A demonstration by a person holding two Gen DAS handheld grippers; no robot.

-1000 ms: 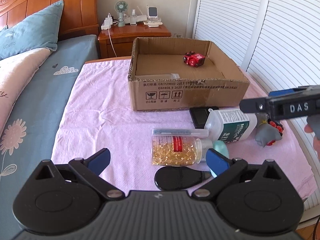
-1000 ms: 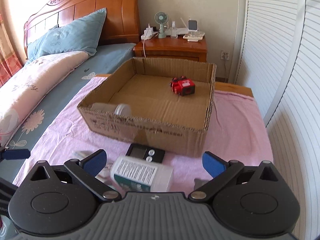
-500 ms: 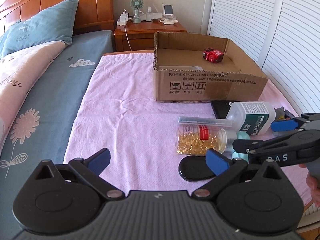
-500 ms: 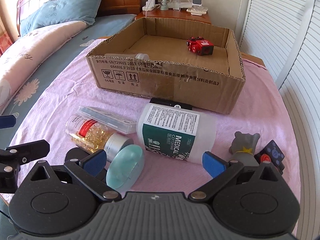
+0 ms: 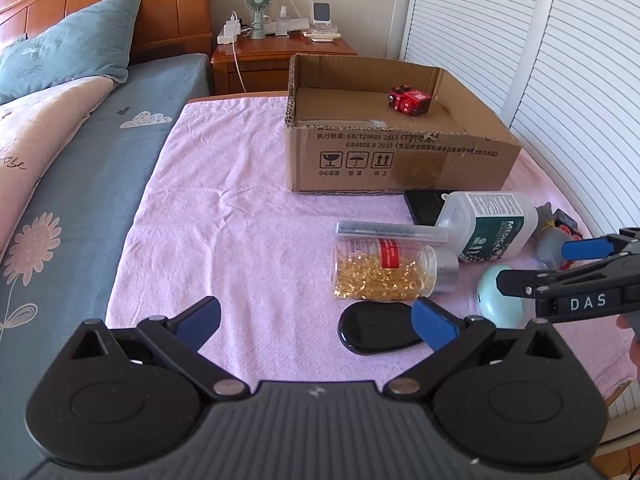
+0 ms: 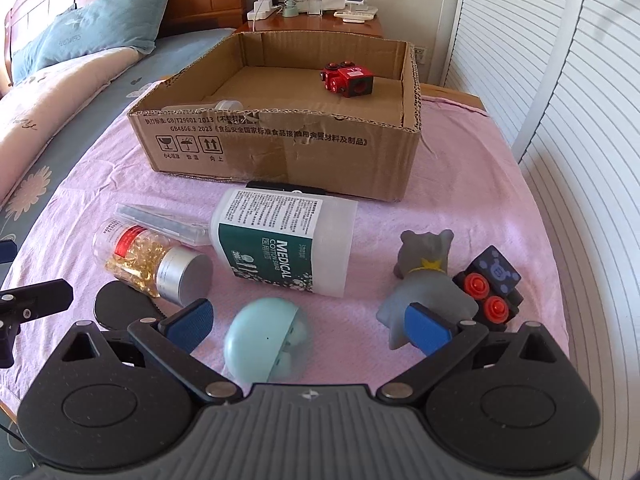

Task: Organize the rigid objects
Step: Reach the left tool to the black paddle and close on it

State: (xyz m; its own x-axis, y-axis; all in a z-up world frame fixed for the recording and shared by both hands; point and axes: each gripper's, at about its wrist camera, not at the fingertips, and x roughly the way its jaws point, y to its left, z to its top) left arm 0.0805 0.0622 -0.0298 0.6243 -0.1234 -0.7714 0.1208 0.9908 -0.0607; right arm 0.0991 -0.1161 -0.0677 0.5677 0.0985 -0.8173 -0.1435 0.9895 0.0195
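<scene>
A cardboard box stands on the pink cloth and holds a red toy block and a clear tube. In front lie a capsule bottle, a clear flat case, a white medical cotton swab jar, a teal egg-shaped case, a grey toy figure, a dark block with red wheels and a black oval object. My right gripper is open, its jaws either side of the teal case. My left gripper is open and empty.
A black device lies against the box front. The bed with pillows runs along the left. A wooden nightstand with a fan stands behind the box. White slatted doors are at the right.
My right gripper has pulled back from the box and lowered over the teal case. My left gripper has drawn back and to the left, away from the capsule bottle.
</scene>
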